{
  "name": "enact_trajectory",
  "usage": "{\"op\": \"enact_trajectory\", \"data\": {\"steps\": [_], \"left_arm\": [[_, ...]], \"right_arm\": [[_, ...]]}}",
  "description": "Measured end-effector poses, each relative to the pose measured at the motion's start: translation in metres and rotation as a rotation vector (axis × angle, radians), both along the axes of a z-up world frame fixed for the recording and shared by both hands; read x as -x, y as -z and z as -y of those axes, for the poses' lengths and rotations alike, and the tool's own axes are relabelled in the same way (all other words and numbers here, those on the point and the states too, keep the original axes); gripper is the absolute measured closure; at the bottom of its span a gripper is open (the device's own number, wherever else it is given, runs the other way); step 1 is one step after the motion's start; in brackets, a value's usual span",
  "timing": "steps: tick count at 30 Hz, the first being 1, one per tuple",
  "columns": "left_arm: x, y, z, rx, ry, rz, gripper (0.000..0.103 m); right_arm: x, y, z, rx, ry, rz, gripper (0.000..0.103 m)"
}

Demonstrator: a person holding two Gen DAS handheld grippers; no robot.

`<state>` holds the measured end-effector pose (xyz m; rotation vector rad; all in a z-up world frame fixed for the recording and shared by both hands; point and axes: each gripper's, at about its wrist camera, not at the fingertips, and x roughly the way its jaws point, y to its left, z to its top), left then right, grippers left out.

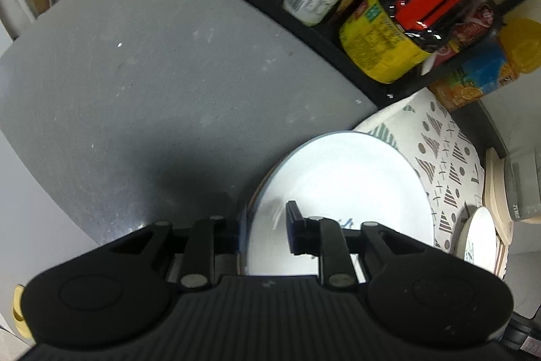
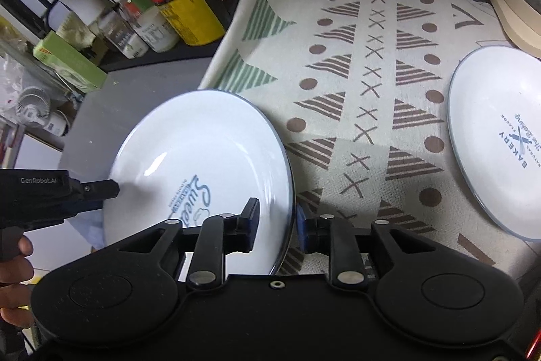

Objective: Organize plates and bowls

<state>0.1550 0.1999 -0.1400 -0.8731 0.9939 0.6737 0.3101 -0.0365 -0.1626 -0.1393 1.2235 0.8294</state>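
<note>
Right wrist view: my right claw [image 2: 278,227] straddles the lower right rim of the large white plate [image 2: 199,158], one finger above the plate's face, the other outside the rim over the patterned cloth [image 2: 365,83]. A thin gap shows at the outer pad, so the jaws stand slightly spread around the rim and not pressing on it. No earlier picture tells me more. The plate reads as an oval running from upper right to lower left, its printed "Sweet" lettering running up the frame, its face toward the camera. Its upper right part lies over the cloth's left edge; its left part sits over the grey counter [image 2: 142,97]. My left claw [image 2: 115,188] reaches in from the left edge to the plate's left rim.

Left wrist view: my left claw [image 1: 267,225] brackets the same plate [image 1: 345,185] at its left rim, one finger over the white face, the other hidden behind the rim; whether the pads press I cannot tell.

A smaller plate [image 2: 497,144] marked "BAKERY" lies at the right of the right wrist frame, well apart from the large one, with bare cloth between them. Jars and bottles [image 2: 189,12] crowd the upper left; the counter [image 1: 135,73] is wide and bare on the left.
</note>
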Motion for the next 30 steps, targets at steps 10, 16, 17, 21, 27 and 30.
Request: {"op": "enact_trajectory", "data": {"steps": [10,16,17,21,27,30], "left_arm": [[-0.023,-0.025,0.032,-0.066,0.097,0.005,0.043],[-0.038,-0.033,0.055,-0.058,0.141,0.046,0.041],[-0.041,-0.034,0.059,-0.059,0.151,0.052,0.041],[-0.053,-0.038,0.077,-0.061,0.196,0.058,0.039],[-0.075,-0.039,0.105,-0.086,0.258,0.037,0.018],[-0.086,-0.039,0.117,-0.088,0.293,0.039,0.014]], "right_arm": [[-0.004,-0.025,0.024,-0.041,0.014,0.035,0.039],[-0.011,-0.038,0.045,-0.064,0.047,0.072,0.029],[-0.013,-0.040,0.049,-0.068,0.056,0.078,0.028],[-0.021,-0.047,0.066,-0.082,0.082,0.089,0.025],[-0.029,-0.059,0.091,-0.093,0.135,0.118,0.019],[-0.033,-0.063,0.103,-0.093,0.161,0.133,0.015]]}}
